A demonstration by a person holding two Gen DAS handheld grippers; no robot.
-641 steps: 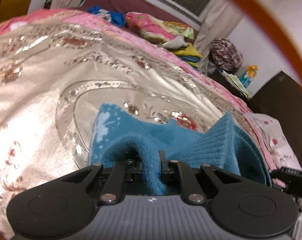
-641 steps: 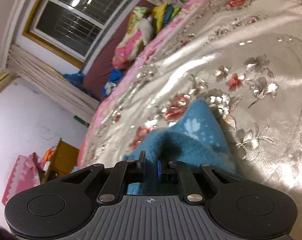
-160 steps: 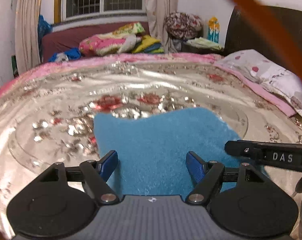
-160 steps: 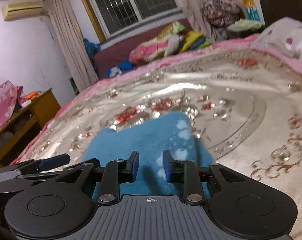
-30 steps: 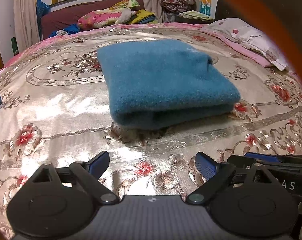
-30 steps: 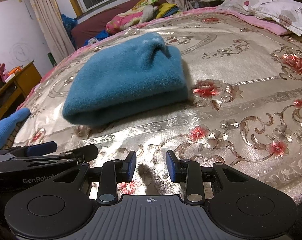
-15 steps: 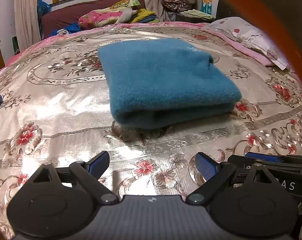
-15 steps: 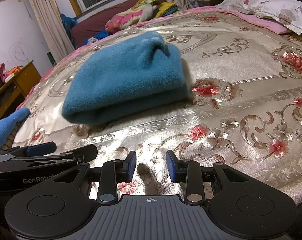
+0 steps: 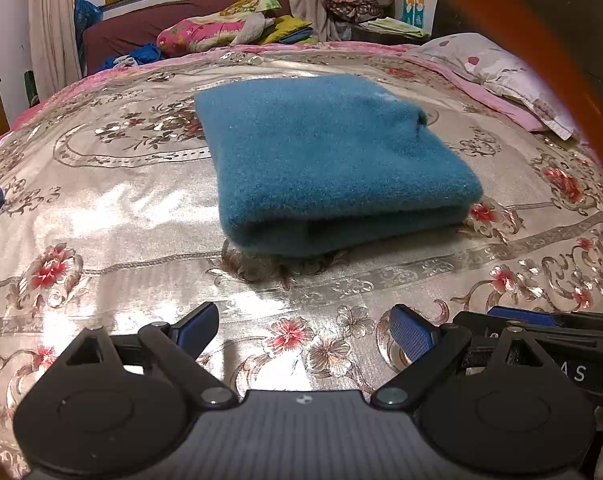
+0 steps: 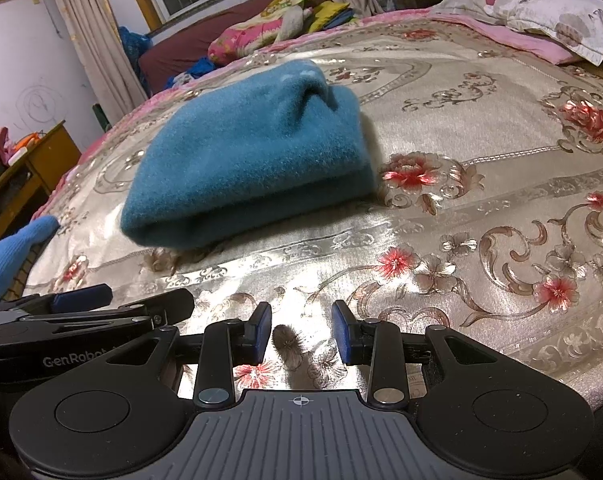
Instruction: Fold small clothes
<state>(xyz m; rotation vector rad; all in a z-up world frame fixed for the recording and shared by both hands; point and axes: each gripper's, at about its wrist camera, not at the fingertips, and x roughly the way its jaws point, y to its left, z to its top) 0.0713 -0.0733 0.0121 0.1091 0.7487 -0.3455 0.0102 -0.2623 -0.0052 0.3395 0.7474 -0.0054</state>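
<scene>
Left wrist view shows the blue fleece garment (image 9: 325, 160) lying as a compact folded rectangle on the shiny floral bedspread (image 9: 113, 216), its rounded fold edge facing the camera. A few seconds ago it lay flat right under both claws; now it sits well ahead of them, doubled over, and over the last second nothing about it has shifted. That reads as the fold being finished and both tools backed off. The left gripper (image 9: 305, 330) hangs with its jaws spread wide, nothing between them but bedspread. Right wrist view gives the same bundle (image 10: 245, 152) from the other side, near a blue sleeve (image 10: 9, 256) at the left edge. The right gripper (image 10: 301, 334) stands partly open, a narrow gap, empty and apart from the cloth.
</scene>
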